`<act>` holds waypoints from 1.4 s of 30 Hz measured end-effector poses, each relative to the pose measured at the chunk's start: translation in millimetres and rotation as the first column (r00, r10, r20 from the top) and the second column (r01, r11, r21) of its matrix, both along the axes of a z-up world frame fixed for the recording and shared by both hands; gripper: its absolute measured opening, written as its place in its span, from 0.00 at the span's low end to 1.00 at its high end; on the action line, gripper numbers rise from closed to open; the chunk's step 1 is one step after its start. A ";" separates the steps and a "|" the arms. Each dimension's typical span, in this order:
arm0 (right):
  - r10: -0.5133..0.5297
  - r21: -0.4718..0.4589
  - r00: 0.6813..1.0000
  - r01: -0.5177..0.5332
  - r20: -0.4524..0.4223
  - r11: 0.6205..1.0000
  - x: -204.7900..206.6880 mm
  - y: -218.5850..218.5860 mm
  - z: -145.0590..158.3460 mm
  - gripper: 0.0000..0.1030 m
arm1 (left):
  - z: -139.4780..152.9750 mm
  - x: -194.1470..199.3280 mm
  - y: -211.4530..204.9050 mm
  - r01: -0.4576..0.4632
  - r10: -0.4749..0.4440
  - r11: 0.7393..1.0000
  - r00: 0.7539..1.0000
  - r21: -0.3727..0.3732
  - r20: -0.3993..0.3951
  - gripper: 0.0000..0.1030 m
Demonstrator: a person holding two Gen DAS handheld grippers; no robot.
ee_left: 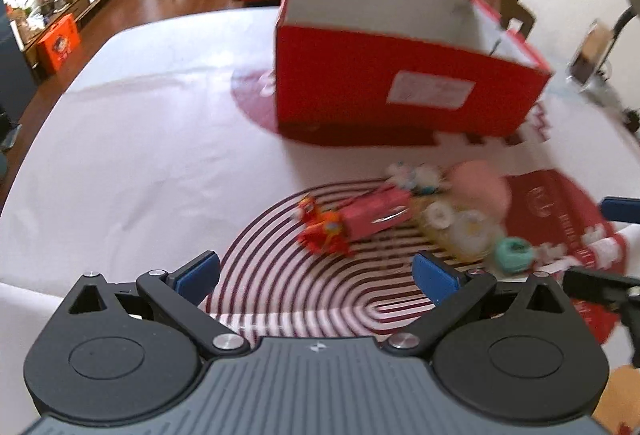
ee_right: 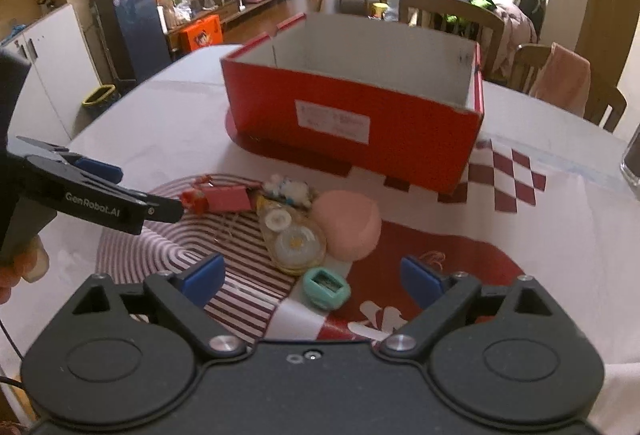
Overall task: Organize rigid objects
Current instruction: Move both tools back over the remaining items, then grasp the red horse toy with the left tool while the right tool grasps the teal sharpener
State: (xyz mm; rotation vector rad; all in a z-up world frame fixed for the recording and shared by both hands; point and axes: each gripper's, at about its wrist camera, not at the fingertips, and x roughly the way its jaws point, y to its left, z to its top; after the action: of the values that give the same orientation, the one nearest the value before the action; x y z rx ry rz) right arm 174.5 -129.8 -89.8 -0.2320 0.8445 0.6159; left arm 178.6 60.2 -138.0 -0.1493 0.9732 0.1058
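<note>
Your left tongs [ee_left: 316,277] sit released at the bottom of the left wrist frame, nothing between the blue pads, and your right tongs [ee_right: 314,281] are likewise spread and empty. Just ahead, mid-frame on the desk [ee_right: 168,139], lie the pink box [ee_right: 228,198], the round pink piece [ee_right: 348,229], the clear tape dispenser [ee_right: 294,241] and the teal sharpener [ee_right: 326,287]. The open red box [ee_right: 356,123] stands behind them, toward the upper centre.

Toys [ee_right: 296,223] lie on the table [ee_right: 160,139] before the box [ee_right: 352,115].
</note>
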 end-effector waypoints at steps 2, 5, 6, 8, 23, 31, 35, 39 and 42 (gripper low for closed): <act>-0.007 -0.009 1.000 0.007 -0.009 1.000 2.9 0.1 -6.2 0.89 | -9.6 2.5 5.2 -0.018 0.018 1.000 1.000 0.000 -0.005 1.00; -0.007 -0.019 1.000 0.007 -0.027 1.000 7.4 0.8 -14.6 0.87 | -17.9 6.9 11.3 -0.039 0.039 0.999 0.999 0.000 -0.004 1.00; -0.006 -0.024 1.000 0.006 -0.030 1.000 8.8 1.4 -17.0 0.87 | -21.0 8.2 12.7 -0.042 0.042 0.999 0.999 0.004 -0.004 1.00; -0.003 -0.035 0.999 0.002 -0.037 0.999 11.6 2.9 -22.2 0.84 | -26.3 11.8 13.3 -0.038 0.038 0.999 0.999 0.019 -0.012 1.00; 0.022 -0.089 0.998 -0.028 -0.062 0.996 28.2 13.9 -50.2 0.64 | -45.2 29.1 10.3 -0.013 0.014 0.995 1.000 0.100 -0.009 1.00; 0.019 -0.096 0.996 -0.027 -0.083 0.995 31.5 15.4 -57.9 0.45 | -42.9 31.1 0.1 0.043 -0.046 0.991 0.999 0.129 0.023 0.91; 0.016 -0.097 0.997 -0.023 -0.077 0.995 31.1 14.6 -59.0 0.40 | -42.4 32.1 -4.1 0.071 -0.076 0.987 0.997 0.146 0.033 0.83; 0.002 -0.083 0.996 -0.009 -0.088 0.996 33.0 13.2 -57.7 0.35 | -40.1 35.2 -6.0 0.092 -0.097 0.989 0.994 0.116 0.040 0.60; -0.002 -0.081 0.996 -0.005 -0.090 0.997 31.2 12.5 -57.3 0.35 | -38.2 35.5 -11.3 0.113 -0.119 0.987 0.992 0.118 0.043 0.47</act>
State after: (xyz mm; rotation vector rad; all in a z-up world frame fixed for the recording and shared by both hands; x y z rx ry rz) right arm 205.7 -117.3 -147.1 -0.2805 0.9572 0.5977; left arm 214.0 48.9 -176.3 0.0114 0.9215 0.0509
